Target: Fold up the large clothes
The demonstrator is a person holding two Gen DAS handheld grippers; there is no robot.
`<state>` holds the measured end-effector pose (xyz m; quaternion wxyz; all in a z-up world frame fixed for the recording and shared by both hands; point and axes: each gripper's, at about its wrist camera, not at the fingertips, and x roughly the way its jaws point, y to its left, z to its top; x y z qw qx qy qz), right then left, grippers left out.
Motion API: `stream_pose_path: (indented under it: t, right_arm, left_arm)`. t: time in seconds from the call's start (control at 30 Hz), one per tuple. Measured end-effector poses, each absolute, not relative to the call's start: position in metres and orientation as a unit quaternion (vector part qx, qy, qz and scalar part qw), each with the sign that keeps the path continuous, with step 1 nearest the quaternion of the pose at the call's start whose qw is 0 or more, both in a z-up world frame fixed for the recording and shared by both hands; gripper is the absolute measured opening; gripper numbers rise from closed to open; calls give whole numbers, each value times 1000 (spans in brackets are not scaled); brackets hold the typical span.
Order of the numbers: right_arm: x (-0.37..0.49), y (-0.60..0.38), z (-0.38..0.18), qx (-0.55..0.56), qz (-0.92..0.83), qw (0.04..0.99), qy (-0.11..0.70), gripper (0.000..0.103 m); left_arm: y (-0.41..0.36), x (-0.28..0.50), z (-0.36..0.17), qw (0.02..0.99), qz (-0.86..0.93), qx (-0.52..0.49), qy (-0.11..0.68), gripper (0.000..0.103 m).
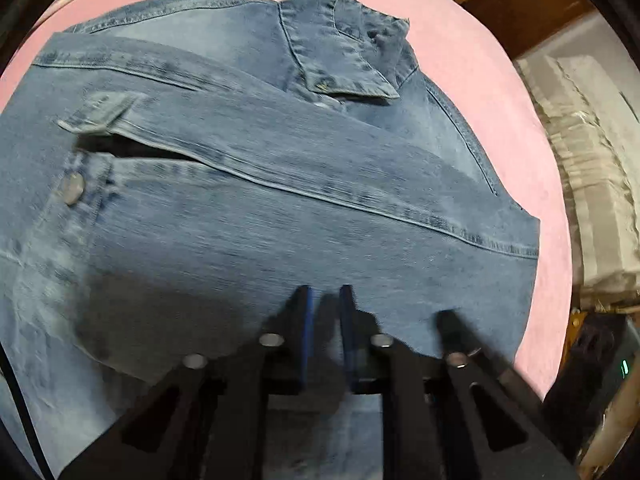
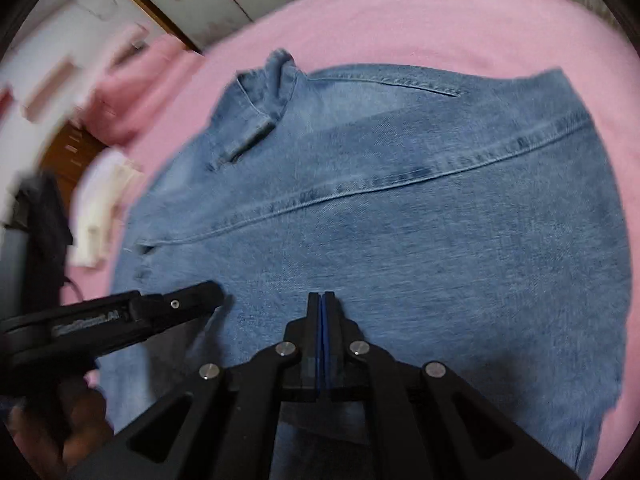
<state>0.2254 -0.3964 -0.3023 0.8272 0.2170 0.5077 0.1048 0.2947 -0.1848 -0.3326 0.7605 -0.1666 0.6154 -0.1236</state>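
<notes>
A blue denim jacket (image 1: pixel 248 184) lies spread on a pink bed cover (image 1: pixel 480 64), its collar (image 1: pixel 344 60) at the far side. It also shows in the right wrist view (image 2: pixel 400 220). My left gripper (image 1: pixel 326 292) hovers over the near part of the jacket, jaws a little apart with nothing between them. It also shows at the left of the right wrist view (image 2: pixel 216 292). My right gripper (image 2: pixel 322 296) is over the near middle of the jacket, jaws pressed together with no cloth visible between them.
The pink cover (image 2: pixel 440 12) extends beyond the jacket. A pink pillow (image 2: pixel 132 88) and light folded cloth (image 2: pixel 100 208) lie at the left. White bundled fabric (image 1: pixel 592 168) and wooden furniture (image 1: pixel 528 4) stand beyond the bed's right edge.
</notes>
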Motion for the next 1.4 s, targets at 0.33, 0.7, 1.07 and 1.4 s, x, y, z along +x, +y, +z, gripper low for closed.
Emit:
stream_pose_path:
  t: [0.33, 0.7, 1.07, 1.4]
  right_arm:
    - [182, -575, -285, 291, -170, 823, 457, 0]
    - [174, -436, -280, 288, 60, 817, 497, 1]
    - [152, -505, -298, 247, -70, 808, 531, 0]
    - [154, -518, -289, 230, -91, 805, 539, 0]
  left_arm:
    - [-82, 284, -322, 782, 8, -177, 597, 5]
    - [-185, 242, -306, 764, -112, -170, 612, 11]
    - [-115, 249, -327, 778, 45, -102, 618, 11]
    - [-107, 232, -332, 776, 58, -92, 621, 16]
